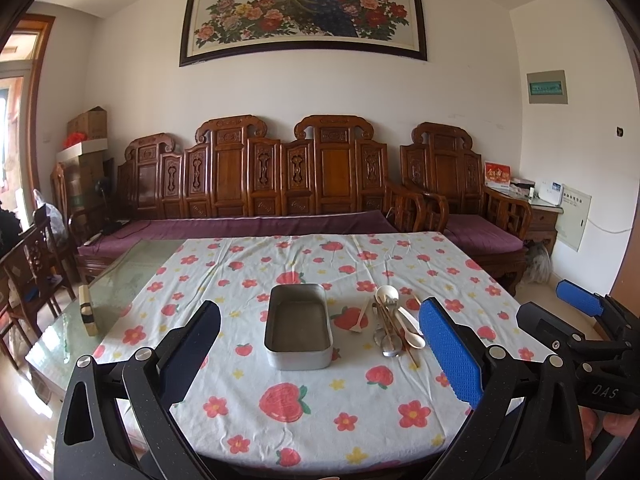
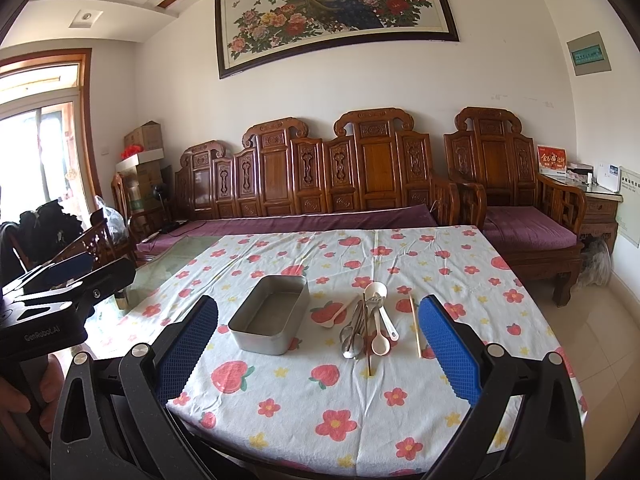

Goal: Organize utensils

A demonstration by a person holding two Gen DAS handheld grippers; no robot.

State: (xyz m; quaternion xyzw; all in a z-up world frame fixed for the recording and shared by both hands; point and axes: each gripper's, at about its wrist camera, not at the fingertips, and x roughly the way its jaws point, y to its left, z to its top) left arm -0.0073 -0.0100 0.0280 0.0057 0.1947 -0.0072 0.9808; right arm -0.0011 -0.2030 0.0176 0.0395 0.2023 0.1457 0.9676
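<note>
An empty metal tin stands mid-table on the flowered cloth. Right of it lies a pile of utensils: white plastic spoons, metal spoons, a fork and wooden chopsticks. One chopstick lies apart on the right. My left gripper is open and empty, held above the near table edge facing the tin. My right gripper is open and empty, facing the pile; it also shows at the right of the left wrist view.
The table has bare glass at its left with a small block on it. Carved wooden benches with purple cushions stand behind. Wooden chairs stand left of the table.
</note>
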